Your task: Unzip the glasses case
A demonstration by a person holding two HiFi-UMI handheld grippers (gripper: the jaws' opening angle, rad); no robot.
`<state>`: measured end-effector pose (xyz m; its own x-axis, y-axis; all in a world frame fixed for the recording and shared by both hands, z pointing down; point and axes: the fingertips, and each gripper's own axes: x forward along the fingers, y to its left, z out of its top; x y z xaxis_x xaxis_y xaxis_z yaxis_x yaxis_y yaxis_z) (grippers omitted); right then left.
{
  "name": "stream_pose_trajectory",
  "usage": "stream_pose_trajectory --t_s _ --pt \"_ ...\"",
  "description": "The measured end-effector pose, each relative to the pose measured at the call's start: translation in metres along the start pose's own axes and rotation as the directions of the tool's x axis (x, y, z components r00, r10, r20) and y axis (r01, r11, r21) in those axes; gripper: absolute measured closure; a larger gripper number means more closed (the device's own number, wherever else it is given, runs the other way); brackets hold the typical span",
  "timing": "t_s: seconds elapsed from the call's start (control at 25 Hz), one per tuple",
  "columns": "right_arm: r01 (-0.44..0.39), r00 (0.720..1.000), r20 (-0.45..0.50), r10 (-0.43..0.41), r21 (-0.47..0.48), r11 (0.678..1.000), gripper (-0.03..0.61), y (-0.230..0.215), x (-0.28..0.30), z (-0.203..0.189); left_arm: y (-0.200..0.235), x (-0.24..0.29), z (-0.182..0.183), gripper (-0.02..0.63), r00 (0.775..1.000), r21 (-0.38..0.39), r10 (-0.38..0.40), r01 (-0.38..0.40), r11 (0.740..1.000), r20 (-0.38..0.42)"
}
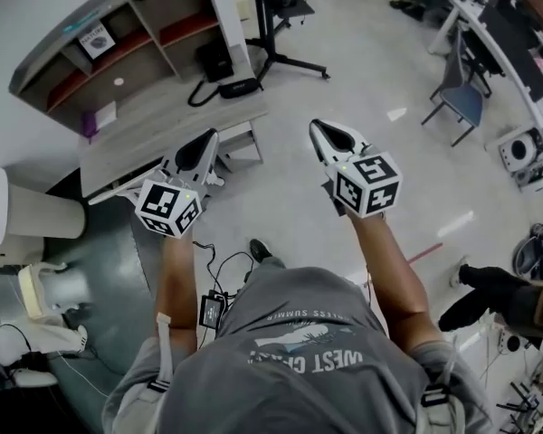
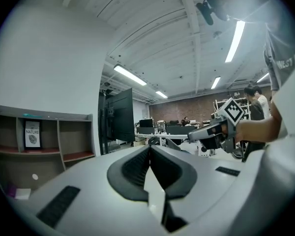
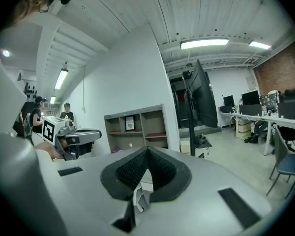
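Note:
No glasses case can be made out in any view. In the head view my left gripper and right gripper are held side by side in the air above the floor, both pointing towards a grey desk. Both are shut with nothing between the jaws. In the left gripper view the left gripper has its dark pads pressed together, and the right gripper shows beside it. The right gripper view shows the right gripper shut too, with the left gripper off to its left.
A small dark oval thing with a cable lies on the desk, below open shelves. A black screen stand rises behind the desk. A chair stands at right, a white cylinder at left. Another person sits low right.

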<state>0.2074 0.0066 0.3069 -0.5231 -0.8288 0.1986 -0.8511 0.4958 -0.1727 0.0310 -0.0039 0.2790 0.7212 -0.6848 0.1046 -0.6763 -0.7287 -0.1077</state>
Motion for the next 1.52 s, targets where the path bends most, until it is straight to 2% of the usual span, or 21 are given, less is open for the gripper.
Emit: stream_pose_trajectory --t_s 0.36,0.56,0.8,1.2,1.4,1.52 --pt "0.031 0.999 -0.019 -0.031 -0.005 0.999 0.568 0.023 0.098 0.01 0.102 0.002 -0.011 0.614 0.999 -0.01 -0.034 0.034 0.999 0.011" --pt "0.016 1.0 -0.026 -0.017 -0.026 1.0 0.568 0.043 0.141 0.015 0.146 -0.011 -0.016 0.614 1.0 -0.015 -0.011 0.012 1.0 0.027" --pt "-0.01 0.999 -0.037 0.008 -0.049 0.999 0.567 0.06 0.18 0.02 0.179 -0.032 -0.022 0.614 0.999 -0.025 0.02 -0.019 0.999 0.037" --pt "-0.105 0.993 -0.053 0.102 -0.06 0.993 0.566 0.057 0.245 0.024 0.21 -0.057 -0.033 0.614 0.991 -0.023 0.131 -0.131 0.991 0.007" --pt "-0.228 0.972 -0.081 0.223 -0.057 0.972 0.567 0.054 0.305 0.021 0.238 -0.062 -0.042 0.614 0.966 -0.02 0.254 -0.255 0.967 -0.038" --pt "-0.238 0.967 -0.106 0.233 -0.046 0.97 0.567 0.026 0.322 0.016 0.243 -0.037 -0.047 0.614 0.964 -0.032 0.259 -0.262 0.965 -0.065"
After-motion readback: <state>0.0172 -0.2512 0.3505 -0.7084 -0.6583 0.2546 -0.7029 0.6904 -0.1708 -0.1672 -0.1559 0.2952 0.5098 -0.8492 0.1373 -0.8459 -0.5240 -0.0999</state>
